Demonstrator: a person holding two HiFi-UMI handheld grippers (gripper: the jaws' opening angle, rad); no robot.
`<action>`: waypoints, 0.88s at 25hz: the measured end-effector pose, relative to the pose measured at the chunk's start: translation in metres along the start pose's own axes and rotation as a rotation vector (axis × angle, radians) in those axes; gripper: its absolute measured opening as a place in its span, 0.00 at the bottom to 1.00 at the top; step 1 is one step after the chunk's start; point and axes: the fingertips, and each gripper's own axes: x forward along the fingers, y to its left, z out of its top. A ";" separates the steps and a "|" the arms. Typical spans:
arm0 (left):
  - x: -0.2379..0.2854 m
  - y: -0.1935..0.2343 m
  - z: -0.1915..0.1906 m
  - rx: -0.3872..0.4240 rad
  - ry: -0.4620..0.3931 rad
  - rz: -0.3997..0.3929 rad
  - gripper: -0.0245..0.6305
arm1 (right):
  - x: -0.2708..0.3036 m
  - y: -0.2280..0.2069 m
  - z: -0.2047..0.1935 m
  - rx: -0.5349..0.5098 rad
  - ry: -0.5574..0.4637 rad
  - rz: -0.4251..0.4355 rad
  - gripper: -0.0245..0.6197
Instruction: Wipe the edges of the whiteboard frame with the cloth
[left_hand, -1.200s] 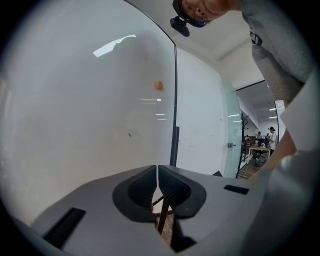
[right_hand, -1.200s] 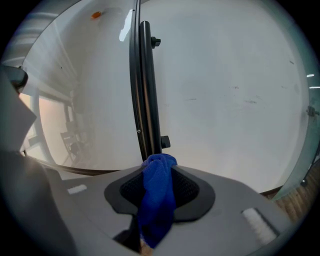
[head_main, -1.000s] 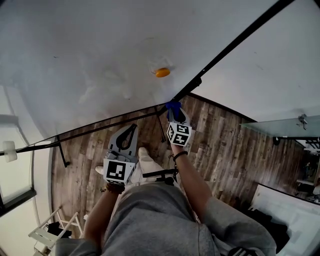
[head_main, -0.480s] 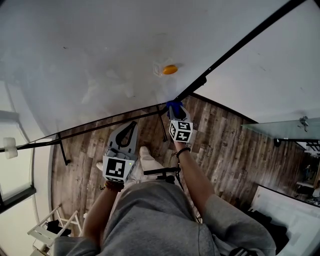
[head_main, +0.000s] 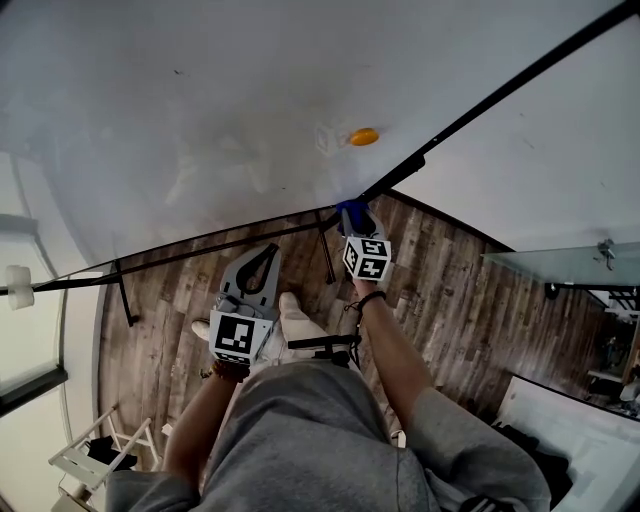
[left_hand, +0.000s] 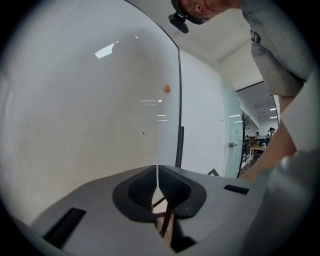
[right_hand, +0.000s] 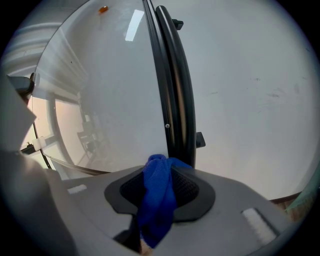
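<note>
The whiteboard (head_main: 200, 110) fills the upper head view, edged by a thin black frame (head_main: 500, 85) running down its right side to a lower corner. My right gripper (head_main: 350, 212) is shut on a blue cloth (right_hand: 159, 195), and the cloth (head_main: 349, 210) presses against the frame at that lower right corner. In the right gripper view the black frame (right_hand: 170, 85) rises straight ahead of the jaws. My left gripper (head_main: 256, 270) hangs lower and to the left, shut with nothing between its pads (left_hand: 157, 190), pointing toward the board's surface (left_hand: 90, 115).
An orange magnet (head_main: 363, 136) sticks to the board above the right gripper. A black stand leg (head_main: 124, 305) reaches the wooden floor (head_main: 450, 290) at left. A glass partition (head_main: 560, 255) stands at right, a white rack (head_main: 90, 465) at lower left.
The right gripper with the cloth has shifted slightly right and up along the frame corner. The head view has turned a little; the magnet appears further right. The left gripper has barely moved.
</note>
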 end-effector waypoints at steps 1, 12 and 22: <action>-0.002 0.002 0.000 0.001 0.002 0.003 0.07 | 0.000 0.001 0.000 0.005 0.000 0.006 0.25; -0.006 0.003 0.001 0.014 0.000 0.011 0.07 | 0.004 0.013 0.000 0.048 0.011 0.080 0.25; -0.006 0.001 -0.001 0.016 0.006 0.017 0.07 | 0.005 0.018 -0.001 0.076 0.009 0.078 0.25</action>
